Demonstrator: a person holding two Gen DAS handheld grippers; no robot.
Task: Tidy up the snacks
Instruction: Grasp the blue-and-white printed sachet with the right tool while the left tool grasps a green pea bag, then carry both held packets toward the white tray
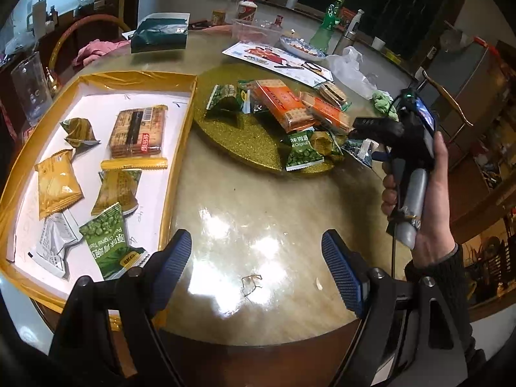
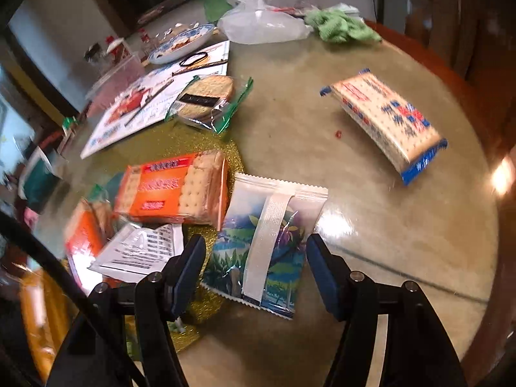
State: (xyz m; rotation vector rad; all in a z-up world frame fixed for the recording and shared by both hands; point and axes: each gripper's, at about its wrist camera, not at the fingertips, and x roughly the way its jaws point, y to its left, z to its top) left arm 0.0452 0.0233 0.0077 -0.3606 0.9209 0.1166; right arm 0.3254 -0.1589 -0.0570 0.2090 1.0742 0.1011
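Right gripper (image 2: 256, 271) is set astride the blue pouch (image 2: 258, 245) at the mat (image 2: 193, 135) edge, fingers apart, not yet pressing. Left gripper (image 1: 256, 271) is parked wide open, empty, over bare counter (image 1: 258, 200) beside the tray (image 1: 180, 148), ready for sorting.

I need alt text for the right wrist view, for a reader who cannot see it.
The right gripper hangs open around a snack packet with a leafy picture on a glossy table; its pads do not touch it. Left of it lie an orange cracker pack and a white packet; a blue cracker pack lies apart at the right.
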